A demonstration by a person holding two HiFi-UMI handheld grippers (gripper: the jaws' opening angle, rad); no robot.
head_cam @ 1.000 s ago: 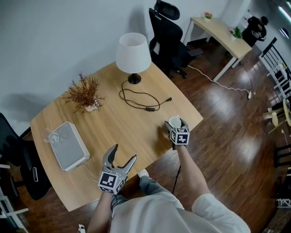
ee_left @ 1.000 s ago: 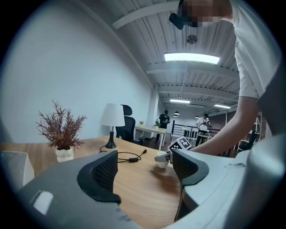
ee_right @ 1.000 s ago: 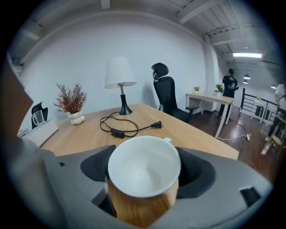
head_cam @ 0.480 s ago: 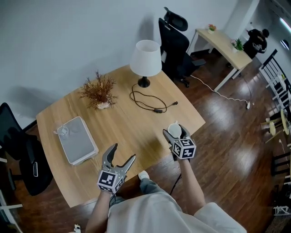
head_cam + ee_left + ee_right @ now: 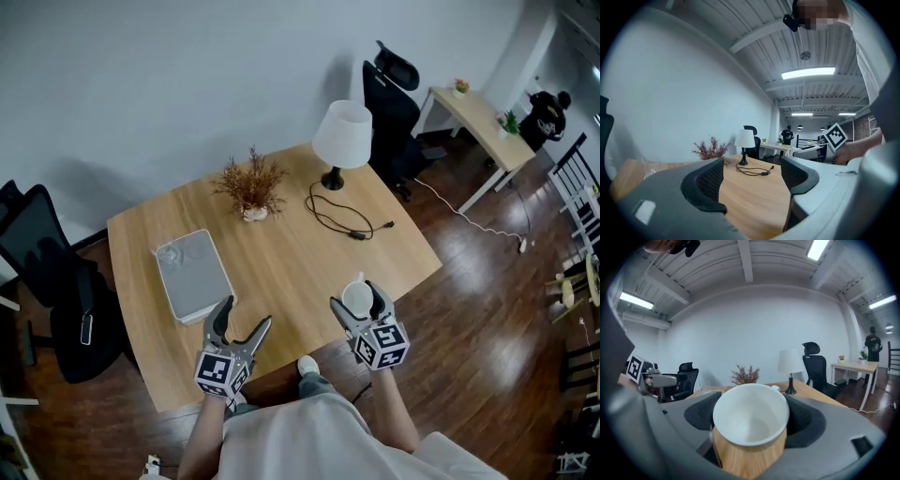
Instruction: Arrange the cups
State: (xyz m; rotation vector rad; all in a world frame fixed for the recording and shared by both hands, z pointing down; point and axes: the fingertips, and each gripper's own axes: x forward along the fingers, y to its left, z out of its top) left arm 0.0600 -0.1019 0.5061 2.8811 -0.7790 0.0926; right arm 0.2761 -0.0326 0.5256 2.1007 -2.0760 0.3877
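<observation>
My right gripper [image 5: 358, 302] is shut on a white cup [image 5: 357, 297] with a wood-coloured outside, held above the near right edge of the wooden table [image 5: 281, 267]. In the right gripper view the cup [image 5: 751, 427] fills the gap between both pads, its mouth tilted toward the camera and empty. My left gripper [image 5: 239, 317] stands open over the table's near edge, with nothing between its fingers [image 5: 708, 185]. A clear glass [image 5: 168, 255] sits on a grey tray [image 5: 195, 274] at the table's left.
A dried plant [image 5: 251, 186], a white lamp [image 5: 341, 136] and a black cable [image 5: 342, 217] stand at the table's far side. Black office chairs [image 5: 392, 89] [image 5: 47, 272] flank the table. A second desk [image 5: 480, 122] and a person [image 5: 547, 117] are at the far right.
Both grippers have risen and drawn back toward the table's near edge; the right one carried the cup with it. The head view has swung, so the table now sits further right.
</observation>
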